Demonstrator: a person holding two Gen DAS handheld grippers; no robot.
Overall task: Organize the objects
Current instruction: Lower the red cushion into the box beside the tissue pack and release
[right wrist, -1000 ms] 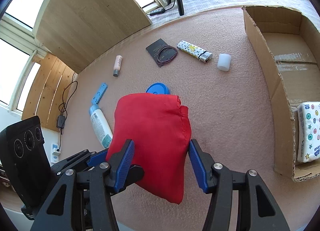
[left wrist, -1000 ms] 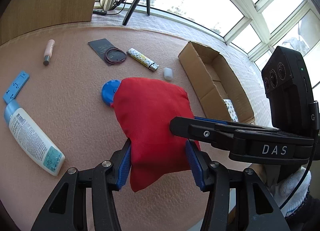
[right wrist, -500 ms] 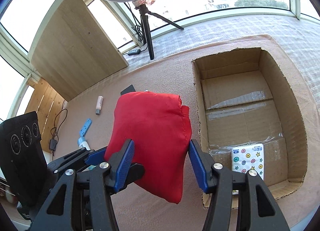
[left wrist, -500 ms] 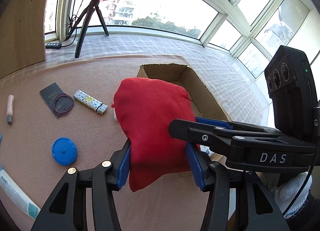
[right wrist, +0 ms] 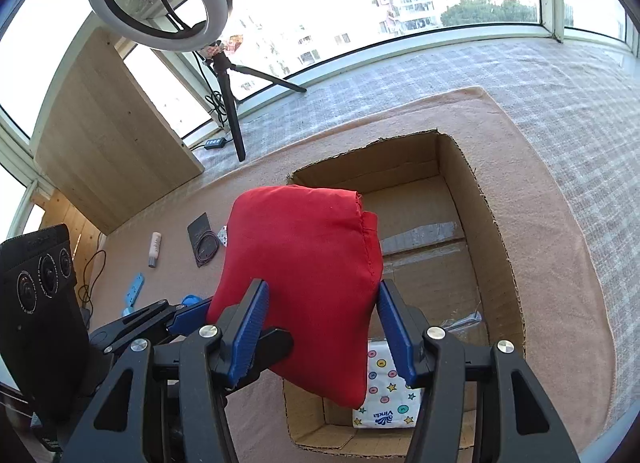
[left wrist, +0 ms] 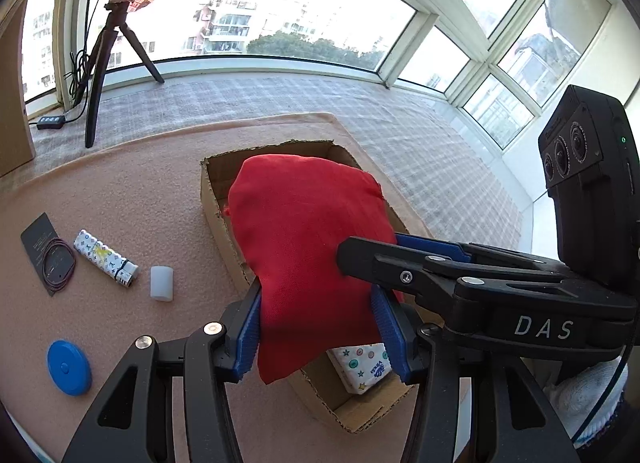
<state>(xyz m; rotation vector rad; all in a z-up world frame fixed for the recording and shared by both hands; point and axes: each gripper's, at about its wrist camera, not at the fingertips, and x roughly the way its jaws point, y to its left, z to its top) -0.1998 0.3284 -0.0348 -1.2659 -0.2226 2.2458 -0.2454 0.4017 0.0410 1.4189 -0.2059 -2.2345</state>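
Soft red fabric pouch [left wrist: 308, 239] aloft over open brown cardboard box [right wrist: 496, 223], clamped by left gripper [left wrist: 318, 327] and right gripper [right wrist: 320, 327] together, star-patterned white tissue pack [right wrist: 386, 395] inside box, on pink mat [left wrist: 120, 191].

The bag [left wrist: 308, 247] hangs over the box [left wrist: 218, 219], between both grippers. A tissue pack [right wrist: 386, 395] lies in the box (near end). The lighter [left wrist: 106, 259] and disc [left wrist: 69, 367] lie left of the box.

Matt red woven-cloth pouch [left wrist: 308, 247] between ribbed blue plastic pads [right wrist: 250, 329]; ahead, rough brown corrugated cardboard box [right wrist: 496, 263] on fuzzy pink felt mat [left wrist: 120, 191].
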